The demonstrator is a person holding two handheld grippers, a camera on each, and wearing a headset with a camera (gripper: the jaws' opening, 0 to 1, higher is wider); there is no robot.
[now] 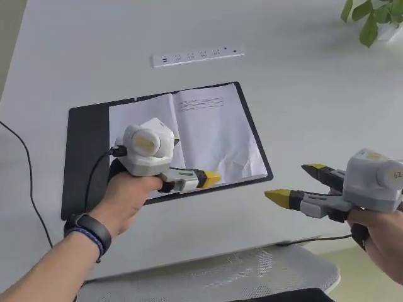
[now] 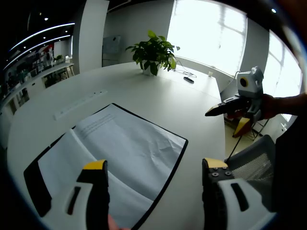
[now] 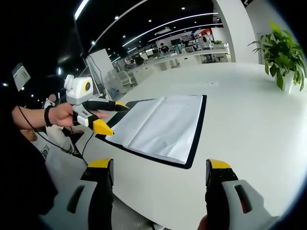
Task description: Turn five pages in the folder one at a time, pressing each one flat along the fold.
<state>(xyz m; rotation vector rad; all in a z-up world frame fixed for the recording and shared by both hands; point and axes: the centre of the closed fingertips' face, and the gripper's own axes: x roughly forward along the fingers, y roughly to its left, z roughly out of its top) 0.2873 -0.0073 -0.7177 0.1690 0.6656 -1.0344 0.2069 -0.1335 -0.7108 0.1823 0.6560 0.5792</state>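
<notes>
Below and behind both sets of fingers, at the near table edge: a pale mesh chair back (image 1: 220, 270). Just ahead of that, the left gripper (image 2: 156, 164), held in a hand (image 1: 126, 195) with a dark wristband (image 1: 88, 228), fingers spread wide and carrying nothing. Poised over the near edge of the folder (image 1: 85, 163), tips aimed across its lower right part; touching the paper or not, cannot tell. Off to the right of those fingers and well apart from them, the right gripper (image 1: 295, 182), fingers likewise wide and empty, above bare table (image 1: 315, 94) near the folder's right-hand corner, tips pointing back toward the left gripper. Ahead of the left fingers, the folder lying open and flat: black cover as a broad band on the far-left side, white sheets over the rest, a faintly creased right page (image 1: 220, 138), and the fold (image 1: 177, 126) running away from the fingertips. No telling how many pages are turned so far. Judged to be between turns, or at the start of one: no sheet lifted, no pressing under way. Next move probably calls for narrowing one set of fingers on the free edge of the right page, nearest the right gripper, taking a single sheet only, swinging it over the fold, then stroking along the fold to set it flat. Some risk of catching two sheets together or crumpling the thin paper. Farther beyond the fingertips, past the folder's far edge, a white power strip (image 1: 197, 55); farthest off, toward the right, a potted plant (image 1: 371, 19).
</notes>
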